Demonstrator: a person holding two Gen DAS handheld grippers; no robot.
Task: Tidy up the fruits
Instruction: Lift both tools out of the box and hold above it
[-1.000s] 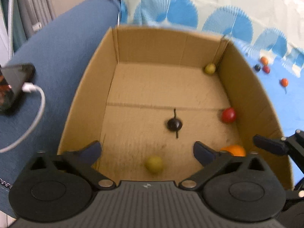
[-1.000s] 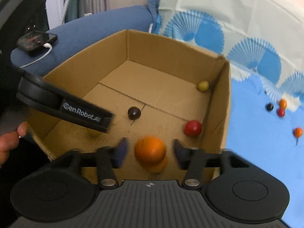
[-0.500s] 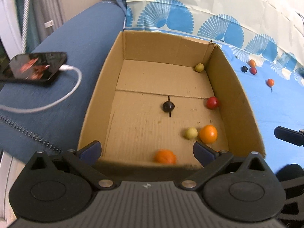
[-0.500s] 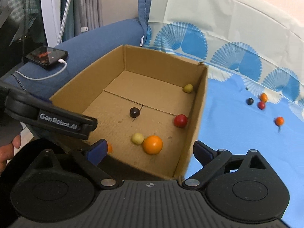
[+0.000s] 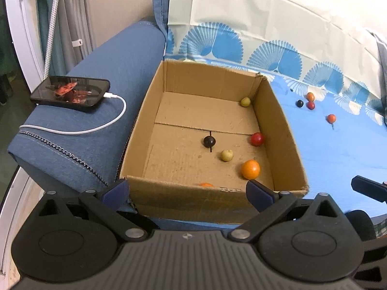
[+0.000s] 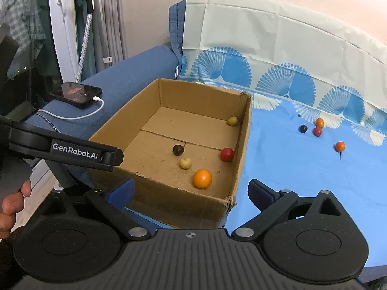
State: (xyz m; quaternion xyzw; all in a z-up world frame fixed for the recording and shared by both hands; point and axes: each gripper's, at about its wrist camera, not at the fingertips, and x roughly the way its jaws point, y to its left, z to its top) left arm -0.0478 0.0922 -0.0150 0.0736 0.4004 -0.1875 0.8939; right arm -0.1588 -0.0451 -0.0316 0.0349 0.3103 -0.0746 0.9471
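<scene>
An open cardboard box (image 5: 210,72) stands on the sofa. Inside lie an orange (image 5: 250,169), a pale yellow fruit (image 5: 226,155), a dark fruit (image 5: 209,141), a red fruit (image 5: 256,139) and a yellow-green one (image 5: 245,101). A second orange (image 5: 205,184) peeks over the near wall. My left gripper (image 5: 187,191) is open and empty, hovering before the box's near wall. My right gripper (image 6: 191,191) hangs over the box's near right corner, its jaws opening with nothing between them. Several small fruits (image 6: 316,131) lie loose on the blue cloth (image 6: 302,169).
A phone (image 5: 70,93) on a white charging cable (image 5: 96,128) rests on the blue sofa armrest (image 5: 116,55), left of the box. A hand (image 6: 12,205) grips the left gripper's handle at the lower left of the right wrist view. Curtains and a white frame stand behind.
Both grippers have drawn back and upward from inside the box. The right gripper's jaws spread and the orange between them now lies on the box floor.
</scene>
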